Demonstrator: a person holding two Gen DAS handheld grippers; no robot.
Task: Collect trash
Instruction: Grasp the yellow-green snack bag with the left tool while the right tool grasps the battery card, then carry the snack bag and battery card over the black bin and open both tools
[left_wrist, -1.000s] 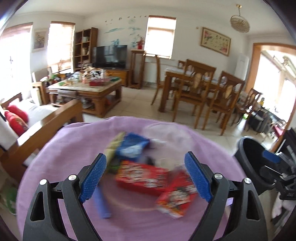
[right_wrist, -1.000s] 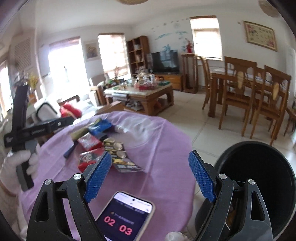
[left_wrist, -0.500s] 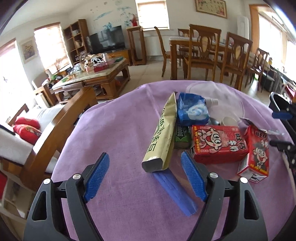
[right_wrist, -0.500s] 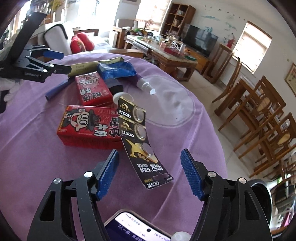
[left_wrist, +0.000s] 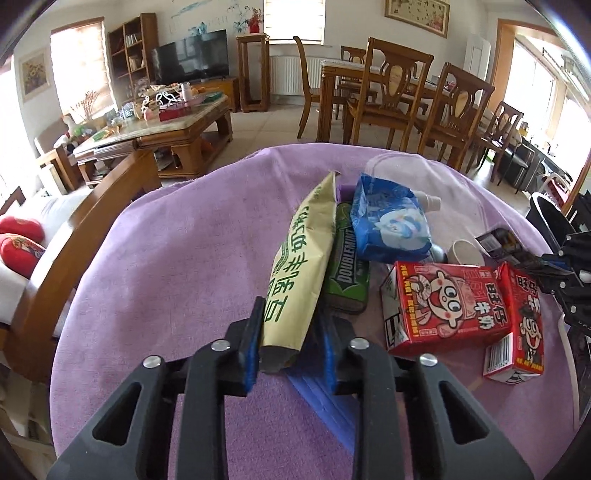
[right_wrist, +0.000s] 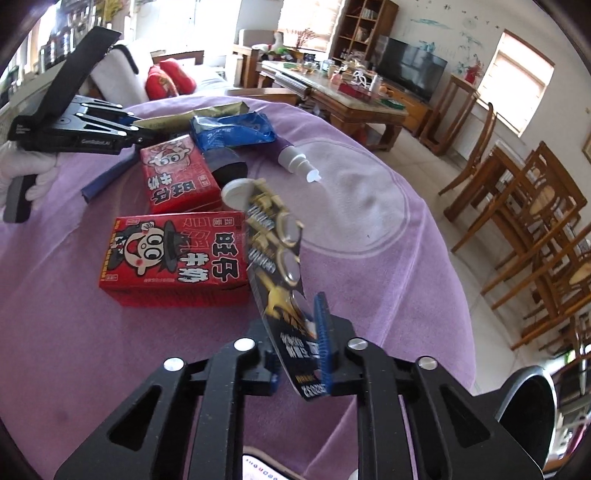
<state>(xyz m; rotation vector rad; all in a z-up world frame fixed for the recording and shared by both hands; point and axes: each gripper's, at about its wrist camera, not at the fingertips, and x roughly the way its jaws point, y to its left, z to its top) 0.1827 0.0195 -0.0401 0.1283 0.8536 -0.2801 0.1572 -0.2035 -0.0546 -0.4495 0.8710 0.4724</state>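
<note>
Tongs status: your left tongs (left_wrist: 290, 347) are clamped on the near end of the gold snack wrapper (left_wrist: 303, 266), at the tabletop's (left_wrist: 177, 266) centre. Your right tongs (right_wrist: 300, 354) pinch the CR2032 battery card (right_wrist: 280, 273), raised at 3 o'clock of the red milk carton (right_wrist: 173, 254).

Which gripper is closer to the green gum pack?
Left. The left gripper, shut on the gold wrapper, sits right beside the gum pack. The right gripper holds the battery card beyond the red cartons.
</note>
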